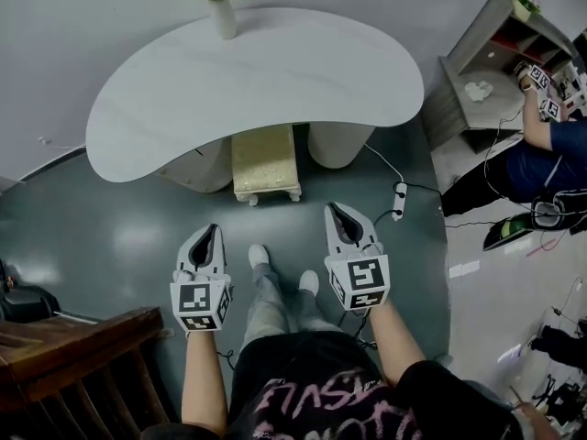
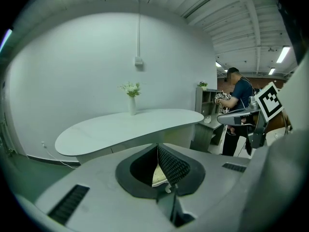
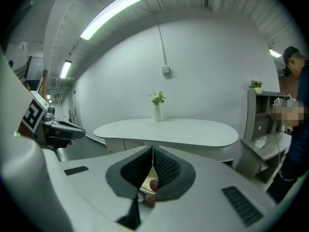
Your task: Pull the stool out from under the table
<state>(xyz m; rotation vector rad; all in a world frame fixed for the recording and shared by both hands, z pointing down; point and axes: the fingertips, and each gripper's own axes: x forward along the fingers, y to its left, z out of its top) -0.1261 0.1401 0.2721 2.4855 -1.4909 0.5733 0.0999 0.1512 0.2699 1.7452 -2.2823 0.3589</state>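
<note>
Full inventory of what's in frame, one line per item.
table: 1, white, by the wall ahead
vase of flowers: 1, white, on the table's far edge
stool: 1, cream, partly under the table's near edge
power strip: 1, white, floor right of stool
shelf unit: 1, grey, right of table
second person: 1, blue top, at the shelf unit
wooden furniture: 1, brown, lower left
left tongs: 1, grey, shut, empty, short of stool
right tongs: 1, grey, shut, empty, short of stool
feet: 2, white socks, between the tongs
</note>
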